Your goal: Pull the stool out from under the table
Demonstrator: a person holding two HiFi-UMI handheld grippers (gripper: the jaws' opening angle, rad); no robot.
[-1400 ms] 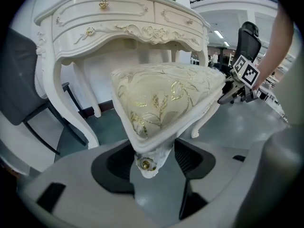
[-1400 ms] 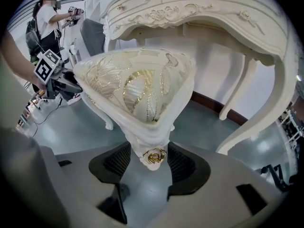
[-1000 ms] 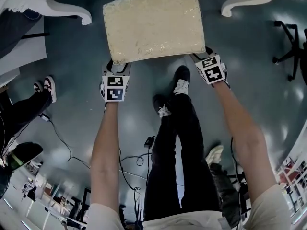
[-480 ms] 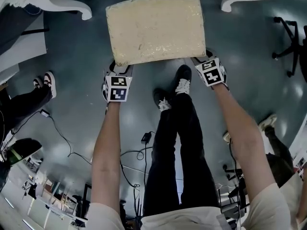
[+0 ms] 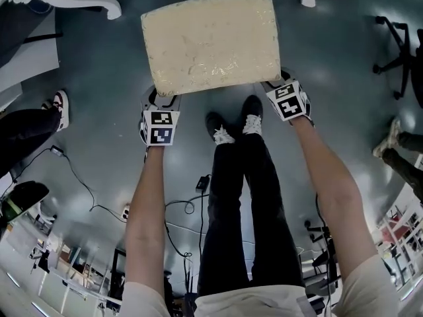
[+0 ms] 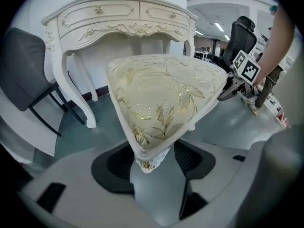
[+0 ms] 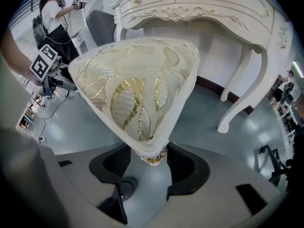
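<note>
Change: cream, gold-embroidered cushioned stool [image 5: 210,43] has slid down-frame from the white carved table [image 5: 79,2] feet; the person's shoes [image 5: 232,125] have stepped back.
Meaning: pull under way; seat looks nearly clear.
Left gripper [image 5: 162,101]: clamped on lower-left seat corner.
Right gripper [image 5: 281,84]: clamped on lower-right corner.
Stool now: upper centre, on grey floor [image 5: 99,98].

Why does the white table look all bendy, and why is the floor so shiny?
Left gripper view: the wide-angle lens bows the table and darkens the rounded picture corners; the stool looms huge yet sharp. Right gripper view: the same bulging curve. Head view: lights glare off the glossy floor in pale patches.
</note>
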